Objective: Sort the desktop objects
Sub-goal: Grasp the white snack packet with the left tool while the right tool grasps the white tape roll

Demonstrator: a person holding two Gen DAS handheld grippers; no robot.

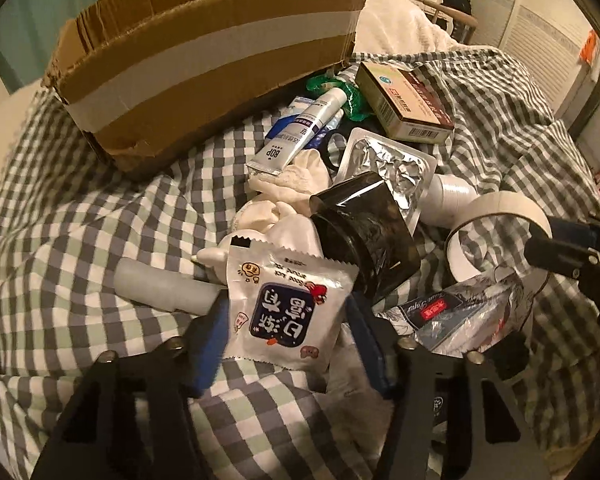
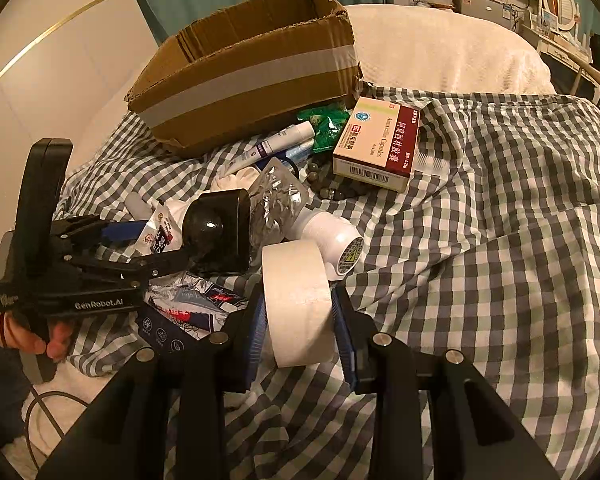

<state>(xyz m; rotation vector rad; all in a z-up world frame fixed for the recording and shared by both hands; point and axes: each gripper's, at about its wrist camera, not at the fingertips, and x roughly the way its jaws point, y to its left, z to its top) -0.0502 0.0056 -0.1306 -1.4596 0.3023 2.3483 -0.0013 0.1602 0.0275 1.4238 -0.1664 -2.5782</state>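
Note:
My left gripper is shut on a white snack packet with a dark blue label, held just above the checked cloth. My right gripper is shut on a white tape roll, which also shows in the left wrist view. The left gripper and its packet show at the left of the right wrist view. A pile lies between them: a black jar, a foil blister pack, a white tube and a medicine box.
An open cardboard box stands at the back left of the pile. A white bottle, a bead bracelet, green wrappers, white cloth and printed plastic bags lie around. A white pillow lies behind.

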